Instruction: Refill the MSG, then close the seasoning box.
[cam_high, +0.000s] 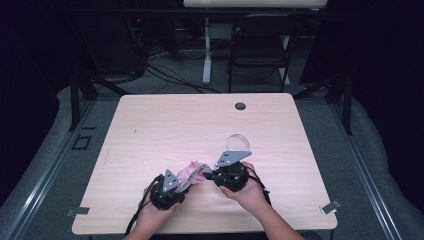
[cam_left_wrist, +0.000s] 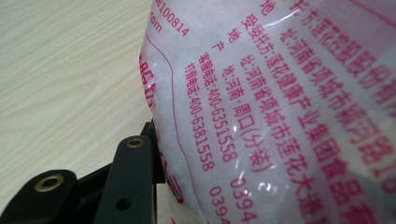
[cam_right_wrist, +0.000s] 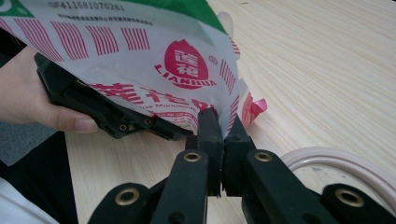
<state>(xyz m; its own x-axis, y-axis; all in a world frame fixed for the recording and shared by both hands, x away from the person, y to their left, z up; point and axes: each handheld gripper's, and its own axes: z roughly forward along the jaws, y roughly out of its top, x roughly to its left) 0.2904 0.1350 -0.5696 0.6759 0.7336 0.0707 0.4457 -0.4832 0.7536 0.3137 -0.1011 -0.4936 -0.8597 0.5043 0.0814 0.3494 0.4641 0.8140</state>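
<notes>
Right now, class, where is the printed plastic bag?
In the high view the printed plastic bag is at the table's near edge, between the left gripper and the right gripper, beside a clear bowl.

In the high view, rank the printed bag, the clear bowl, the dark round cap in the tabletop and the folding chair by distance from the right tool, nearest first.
From the right tool:
1. Printed bag, pinched at the tool's tip, just left of it.
2. Clear bowl, on the table just beyond the tool.
3. Dark round cap, near the table's far edge.
4. Folding chair, on the floor behind the table.
</notes>
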